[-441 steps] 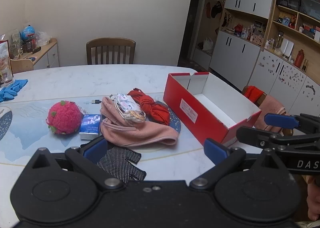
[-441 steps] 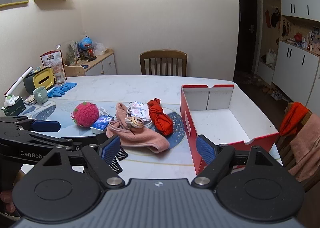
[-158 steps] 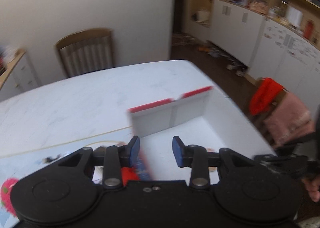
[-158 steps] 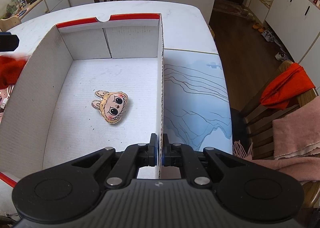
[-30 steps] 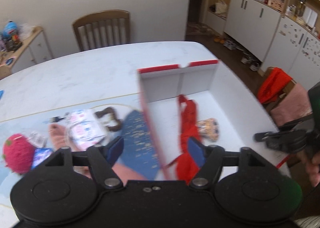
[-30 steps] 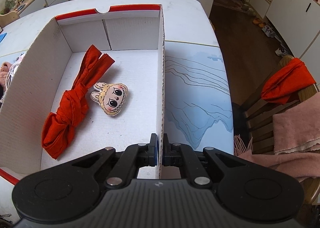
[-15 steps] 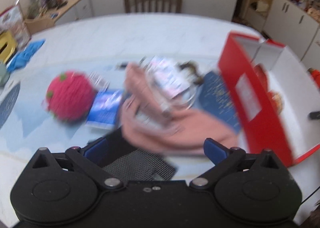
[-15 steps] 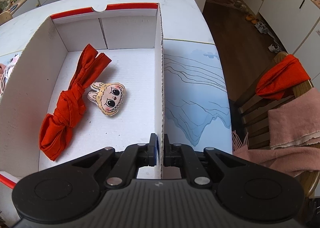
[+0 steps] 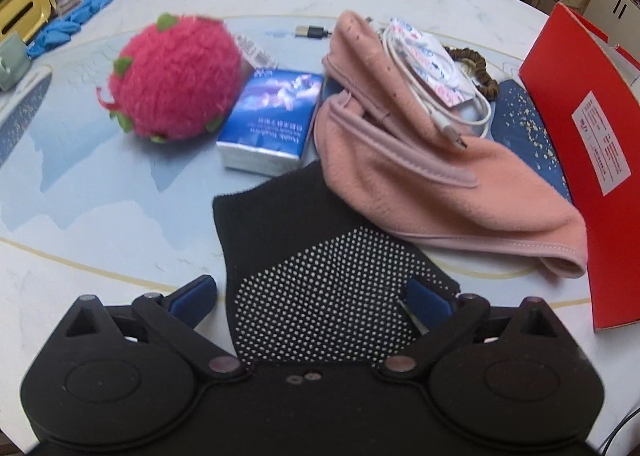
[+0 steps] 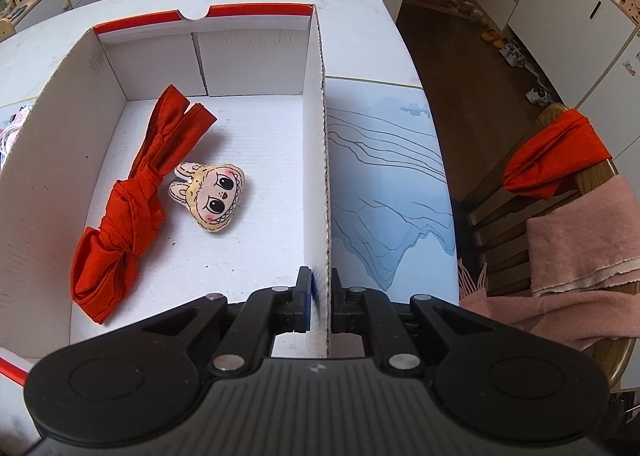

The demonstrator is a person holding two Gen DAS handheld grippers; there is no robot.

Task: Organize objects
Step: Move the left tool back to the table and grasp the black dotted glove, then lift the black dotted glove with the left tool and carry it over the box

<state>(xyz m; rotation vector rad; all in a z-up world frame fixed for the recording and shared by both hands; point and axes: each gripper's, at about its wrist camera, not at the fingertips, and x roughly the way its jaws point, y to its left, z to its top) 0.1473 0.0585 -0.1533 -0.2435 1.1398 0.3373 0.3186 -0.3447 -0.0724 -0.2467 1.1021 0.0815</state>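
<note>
My left gripper (image 9: 310, 292) is open and hangs low over a black dotted glove (image 9: 320, 256), one finger at each side of it, neither touching. Beyond the glove lie a pink cloth (image 9: 420, 184) with a white cable (image 9: 440, 108) and a sachet (image 9: 424, 56) on it, a blue tissue pack (image 9: 272, 124) and a pink plush ball (image 9: 176, 76). The red box (image 9: 580, 128) stands at the right. My right gripper (image 10: 320, 296) clamps the box's right wall (image 10: 316, 136); its jaws are opening slightly. Inside lie a knotted red cloth (image 10: 128, 208) and a bunny-face charm (image 10: 212, 196).
Blue gloves (image 9: 68, 24), a yellow tissue box (image 9: 24, 8) and a green cup (image 9: 12, 60) sit at the table's far left. A bead bracelet (image 9: 480, 68) and a USB adapter (image 9: 312, 31) lie near the cloth. A chair (image 10: 592, 176) draped with red and pink cloths stands beside the table's right edge.
My left gripper swung from above the box leftward and down over the loose items, its jaws widening, and now hovers at the black glove. The right gripper stayed on the box wall.
</note>
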